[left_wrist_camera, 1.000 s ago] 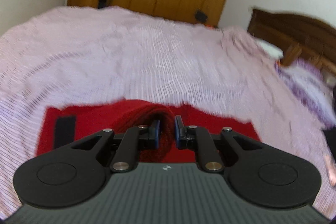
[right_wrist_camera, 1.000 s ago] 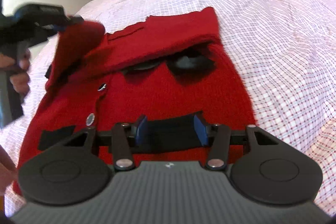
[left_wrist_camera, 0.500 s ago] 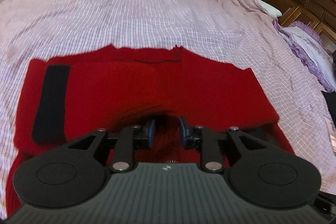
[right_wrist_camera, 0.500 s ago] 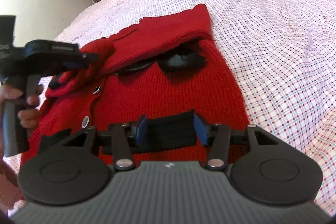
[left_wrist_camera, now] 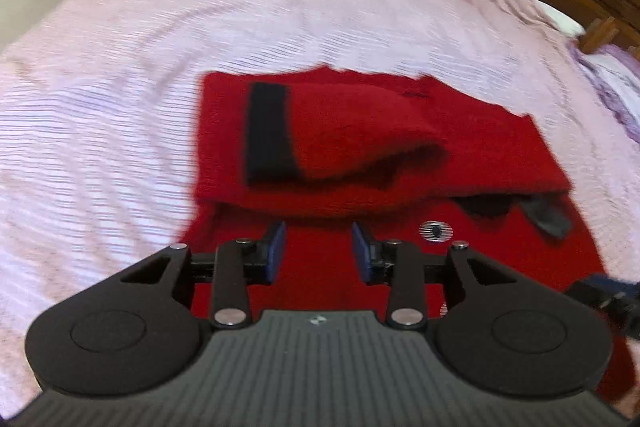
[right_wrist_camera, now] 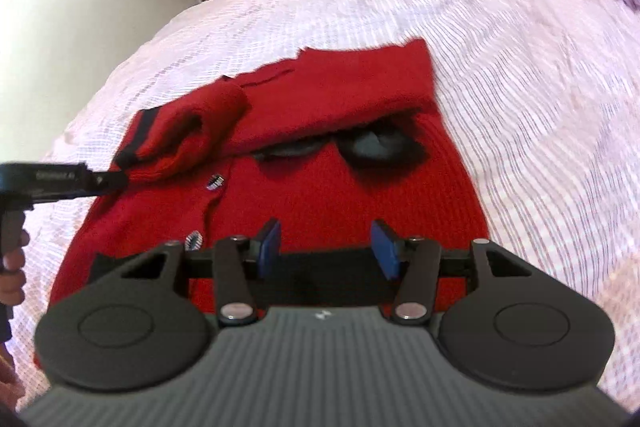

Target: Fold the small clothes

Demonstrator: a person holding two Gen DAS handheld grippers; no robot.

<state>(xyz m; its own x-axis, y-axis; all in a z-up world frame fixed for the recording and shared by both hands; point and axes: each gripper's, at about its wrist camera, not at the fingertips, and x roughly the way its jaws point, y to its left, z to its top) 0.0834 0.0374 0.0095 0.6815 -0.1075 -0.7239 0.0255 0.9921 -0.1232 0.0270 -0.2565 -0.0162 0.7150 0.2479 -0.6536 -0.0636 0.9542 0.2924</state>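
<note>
We see the red cardigan (right_wrist_camera: 340,163) lying flat on the pink checked bedspread (right_wrist_camera: 500,47), and we place everything else by it. At its left edge, our left gripper (left_wrist_camera: 318,249) hangs just over the knit; its jaws have just been opening, they stand apart, and nothing sits between the blue pads (left_wrist_camera: 276,247). Just beyond its tips lies the folded sleeve (left_wrist_camera: 340,131) with its black cuff (left_wrist_camera: 266,135), resting across the cardigan's upper part. A silver button (left_wrist_camera: 436,230) shows beside the right pad. At the cardigan's near hem, our right gripper (right_wrist_camera: 326,249) stands with jaws apart above the black hem band (right_wrist_camera: 320,279), gripping nothing we can see.
</note>
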